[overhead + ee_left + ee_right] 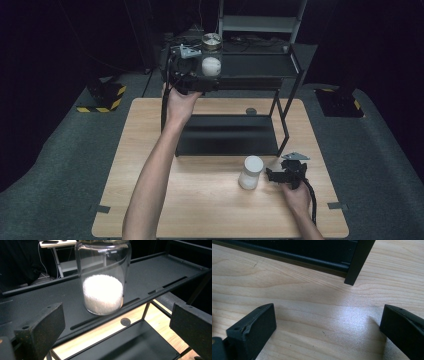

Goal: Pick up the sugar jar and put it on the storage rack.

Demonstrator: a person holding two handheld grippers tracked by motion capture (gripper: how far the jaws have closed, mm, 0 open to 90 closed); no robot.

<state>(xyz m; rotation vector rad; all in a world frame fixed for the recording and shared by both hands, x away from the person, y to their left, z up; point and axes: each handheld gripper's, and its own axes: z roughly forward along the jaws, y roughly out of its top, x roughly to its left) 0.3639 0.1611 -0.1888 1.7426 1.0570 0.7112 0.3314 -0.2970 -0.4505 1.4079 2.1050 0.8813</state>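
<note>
Bright overhead light on the pale table (210,200), black surroundings, soft glare, slightly blurred close-ups.

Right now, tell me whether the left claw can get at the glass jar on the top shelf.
Probably yes. The left claw is open and faces the glass jar on the top shelf, with nothing between them.
</note>
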